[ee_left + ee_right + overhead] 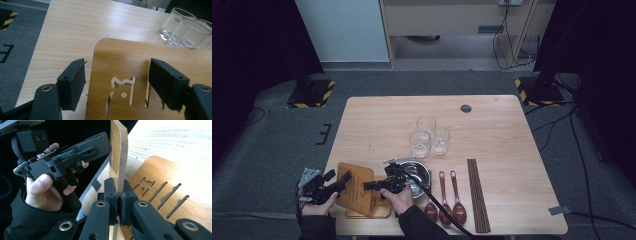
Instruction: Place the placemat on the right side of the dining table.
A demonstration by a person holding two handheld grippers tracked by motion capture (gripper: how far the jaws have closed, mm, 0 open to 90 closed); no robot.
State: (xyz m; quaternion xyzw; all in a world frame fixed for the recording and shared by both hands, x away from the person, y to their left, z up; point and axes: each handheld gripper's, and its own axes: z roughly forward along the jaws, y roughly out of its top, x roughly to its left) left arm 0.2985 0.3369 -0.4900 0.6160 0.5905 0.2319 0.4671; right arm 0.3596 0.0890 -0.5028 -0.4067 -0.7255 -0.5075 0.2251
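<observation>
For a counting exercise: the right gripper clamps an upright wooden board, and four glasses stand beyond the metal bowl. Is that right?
Not quite. The high view shows three glasses, not four, beyond the metal bowl. The right gripper does clamp the upright wooden board.

Left gripper (343, 179) jaws clamped, hand (319, 202) low at left; right gripper (368, 186) pinched shut, pointing left.

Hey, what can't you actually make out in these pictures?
- The slotted board, left gripper view: its cutouts are cut off by the bottom edge and partly behind a jaw.
- The upright board, right gripper view: its held edge is covered by the right gripper, jaws shut.
- The metal bowl, high view: its near side is behind the right hand.
</observation>
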